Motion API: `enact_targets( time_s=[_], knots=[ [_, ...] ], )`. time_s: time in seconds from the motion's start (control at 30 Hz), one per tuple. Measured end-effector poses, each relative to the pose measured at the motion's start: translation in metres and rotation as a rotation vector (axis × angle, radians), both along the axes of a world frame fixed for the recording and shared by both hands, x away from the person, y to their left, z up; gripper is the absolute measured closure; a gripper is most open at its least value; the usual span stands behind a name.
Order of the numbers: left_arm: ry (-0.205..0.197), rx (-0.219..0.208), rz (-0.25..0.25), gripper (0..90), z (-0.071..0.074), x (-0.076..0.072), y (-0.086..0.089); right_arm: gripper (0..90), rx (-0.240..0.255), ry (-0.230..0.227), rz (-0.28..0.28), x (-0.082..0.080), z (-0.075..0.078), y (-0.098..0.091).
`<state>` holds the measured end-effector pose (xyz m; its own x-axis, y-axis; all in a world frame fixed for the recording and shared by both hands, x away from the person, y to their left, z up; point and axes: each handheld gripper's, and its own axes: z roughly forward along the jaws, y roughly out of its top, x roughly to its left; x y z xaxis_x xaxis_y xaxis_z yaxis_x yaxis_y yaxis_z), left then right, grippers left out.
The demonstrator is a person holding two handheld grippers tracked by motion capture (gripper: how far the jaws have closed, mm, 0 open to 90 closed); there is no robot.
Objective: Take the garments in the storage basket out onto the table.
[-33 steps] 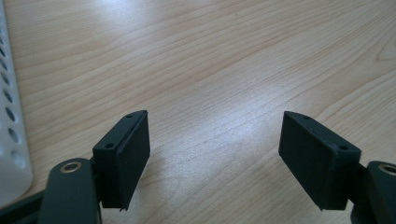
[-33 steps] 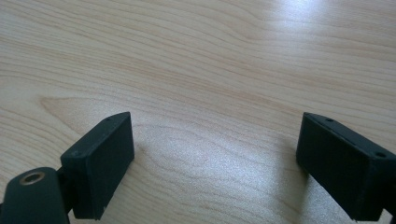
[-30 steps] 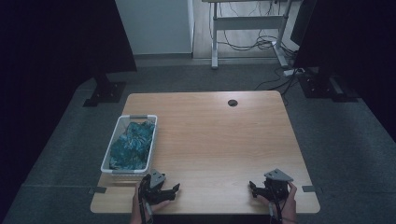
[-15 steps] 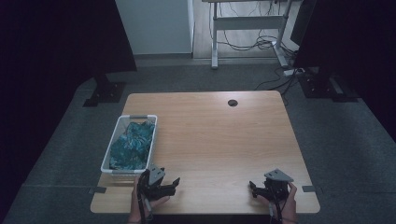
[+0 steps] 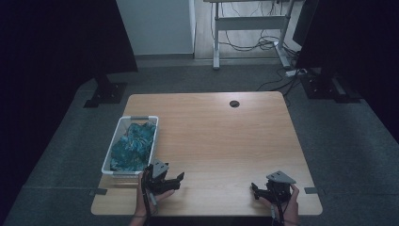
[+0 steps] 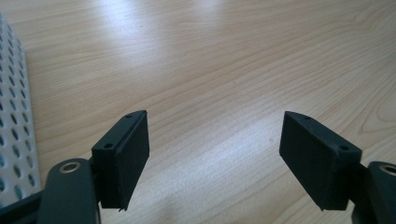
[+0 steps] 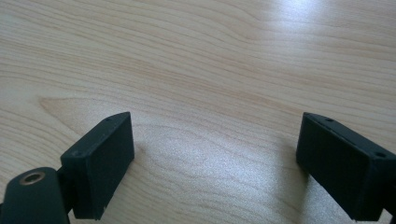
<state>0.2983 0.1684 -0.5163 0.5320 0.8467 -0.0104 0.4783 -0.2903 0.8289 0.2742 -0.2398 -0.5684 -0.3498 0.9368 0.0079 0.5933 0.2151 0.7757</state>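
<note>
A white perforated basket (image 5: 115, 141) full of crumpled teal cloth (image 5: 134, 145) stands on the left side of the wooden table (image 5: 221, 136). My left gripper (image 5: 175, 181) sits just past the basket's near right corner, low over the wood, open and holding nothing. The left gripper view has the basket wall (image 6: 11, 116) at its left edge and my left gripper (image 6: 215, 154) over bare wood. My right gripper (image 5: 254, 189) rests near the table's front right edge, open, with nothing in it. In the right gripper view my right gripper (image 7: 215, 163) has plain wood between its jaws.
A round cable hole (image 5: 234, 103) is set in the table's far middle. Grey carpet surrounds the table. Dark screen stands (image 5: 106, 92) rise at back left and back right, and a desk frame with cables (image 5: 249, 28) stands behind.
My left gripper has shifted slightly up and toward the basket's near corner. The right gripper has stayed in place.
</note>
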Motion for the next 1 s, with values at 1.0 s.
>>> enact_targets(
  time_s=[1.0],
  knots=[
    [-0.034, -0.007, 0.039, 24.6, 0.024, 0.015, 0.012, 10.8, 0.001, -0.004, -0.011, 0.0, 0.0, 0.0]
  ],
)
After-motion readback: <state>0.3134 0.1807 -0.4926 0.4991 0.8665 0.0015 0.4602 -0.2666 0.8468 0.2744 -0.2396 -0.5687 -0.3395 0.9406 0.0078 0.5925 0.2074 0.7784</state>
